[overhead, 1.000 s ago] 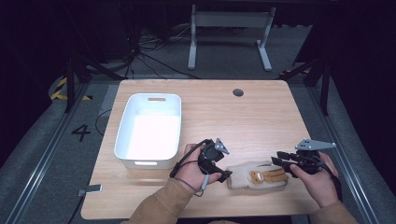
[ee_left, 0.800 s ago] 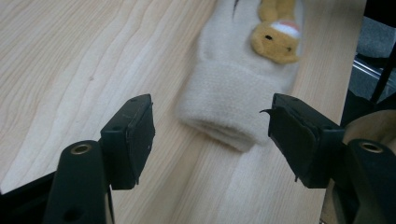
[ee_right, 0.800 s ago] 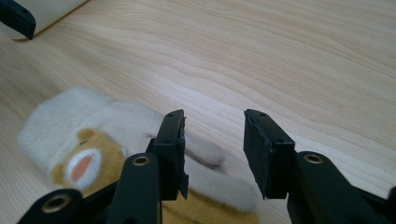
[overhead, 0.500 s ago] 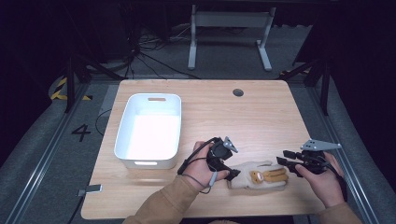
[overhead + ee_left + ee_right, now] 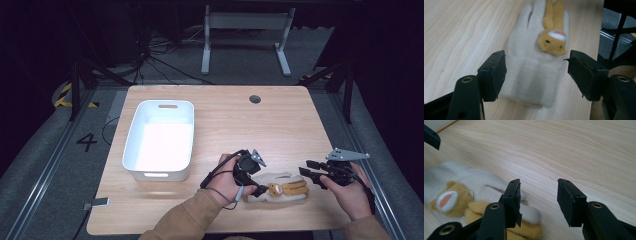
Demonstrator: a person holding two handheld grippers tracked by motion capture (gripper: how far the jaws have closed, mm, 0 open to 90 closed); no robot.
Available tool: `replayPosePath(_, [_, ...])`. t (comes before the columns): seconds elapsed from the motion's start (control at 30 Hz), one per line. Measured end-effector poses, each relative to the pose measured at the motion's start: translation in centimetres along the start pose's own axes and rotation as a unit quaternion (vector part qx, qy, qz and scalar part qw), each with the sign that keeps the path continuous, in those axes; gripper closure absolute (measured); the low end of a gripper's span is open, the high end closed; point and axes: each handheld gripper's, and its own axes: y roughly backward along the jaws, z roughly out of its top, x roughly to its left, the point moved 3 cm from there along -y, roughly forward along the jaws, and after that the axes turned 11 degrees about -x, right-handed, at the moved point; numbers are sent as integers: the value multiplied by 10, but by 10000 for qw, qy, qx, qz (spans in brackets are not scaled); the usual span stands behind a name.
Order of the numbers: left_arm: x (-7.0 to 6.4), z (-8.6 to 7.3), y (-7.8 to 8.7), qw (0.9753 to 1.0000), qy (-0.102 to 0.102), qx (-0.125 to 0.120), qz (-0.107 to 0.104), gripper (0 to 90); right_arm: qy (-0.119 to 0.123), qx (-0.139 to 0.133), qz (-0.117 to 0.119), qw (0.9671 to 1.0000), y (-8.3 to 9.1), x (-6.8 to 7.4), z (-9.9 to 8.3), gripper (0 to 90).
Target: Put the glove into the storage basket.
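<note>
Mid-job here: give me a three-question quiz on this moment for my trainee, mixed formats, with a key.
1. True or false: the left gripper is shut on the glove.
2. Multiple choice: the bin lies where relative to the glove in the high view? A) left and farther back B) right C) directly under it
3. Fill in: the glove's yellow animal figure lies on the side facing ____.

Key
1. False: its jaws stand open on either side of the cuff, and I cannot tell whether they touch it.
2. A
3. up. The right gripper is also open, at the fingertip end of the glove.
</note>
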Motion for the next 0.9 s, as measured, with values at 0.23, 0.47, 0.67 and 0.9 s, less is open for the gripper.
replayPosePath(0.23, [-3, 3, -21, 9997, -167, 64, -158, 269, -33, -21, 26, 10000, 1, 0, 0, 539])
replayPosePath(0.47, [-2, 3, -45, 9992, -319, 111, -228, 249, -73, -85, 76, 9999, 2, 0, 0, 520])
replayPosePath(0.67, [-3, 0, -59, 9987, -382, 256, -205, 227, -99, -86, 113, 9998, 1, 1, -1, 513])
replayPosePath(0.9, [-3, -4, -71, 9979, -480, 418, -88, 189, -127, -115, 142, 9998, 1, 1, 0, 508])
